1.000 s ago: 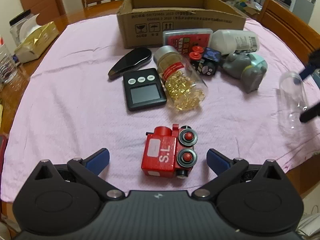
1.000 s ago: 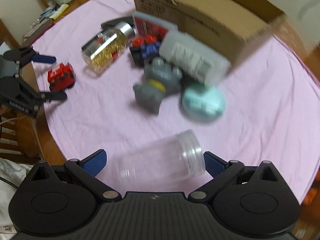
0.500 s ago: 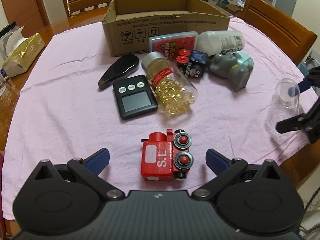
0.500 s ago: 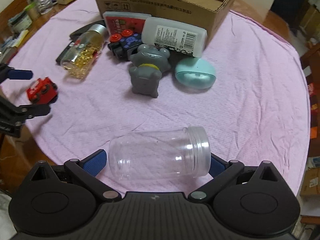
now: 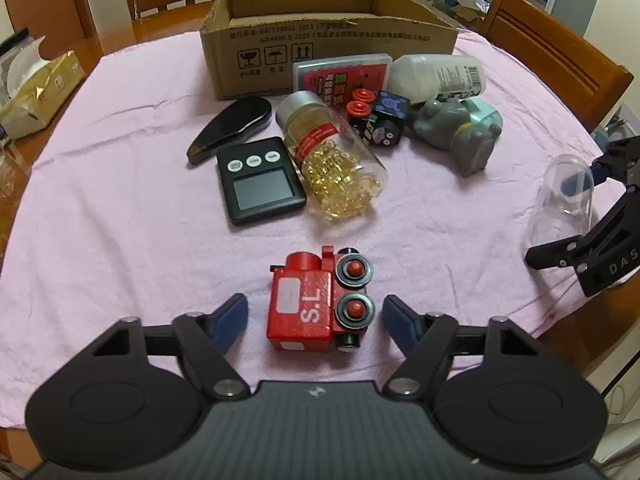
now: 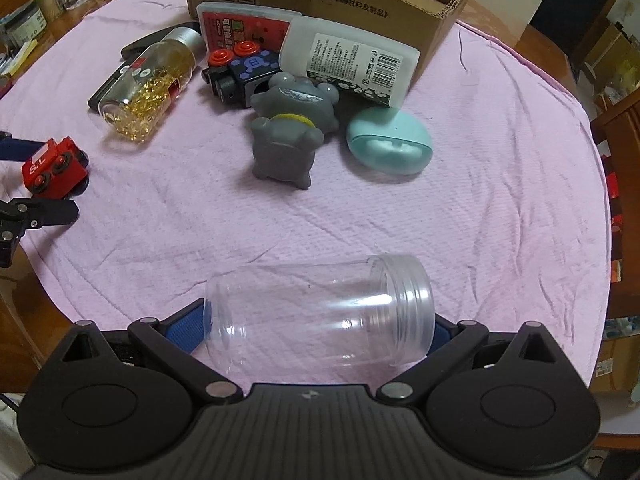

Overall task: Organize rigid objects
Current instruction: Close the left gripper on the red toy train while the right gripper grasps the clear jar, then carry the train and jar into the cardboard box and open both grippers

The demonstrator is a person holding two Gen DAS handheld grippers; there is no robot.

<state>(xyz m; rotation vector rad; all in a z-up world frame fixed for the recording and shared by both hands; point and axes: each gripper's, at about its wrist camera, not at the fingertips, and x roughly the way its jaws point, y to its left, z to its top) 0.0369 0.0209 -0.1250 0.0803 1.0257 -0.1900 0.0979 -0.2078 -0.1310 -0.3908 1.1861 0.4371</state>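
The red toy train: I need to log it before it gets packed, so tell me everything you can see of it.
The red toy train is a small blocky engine, apparently painted wood, lying on its side on the pink cloth. "S.L" in white and a pale sticker face up, and two dark wheels with red hubs show. It sits between the left gripper fingers, which have just been closing; small gaps remain on both sides.

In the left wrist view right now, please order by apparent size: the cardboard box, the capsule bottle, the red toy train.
1. cardboard box, largest although farthest.
2 and 3. capsule bottle and red toy train look alike; the train lies much nearer the camera, so I do not rank them.
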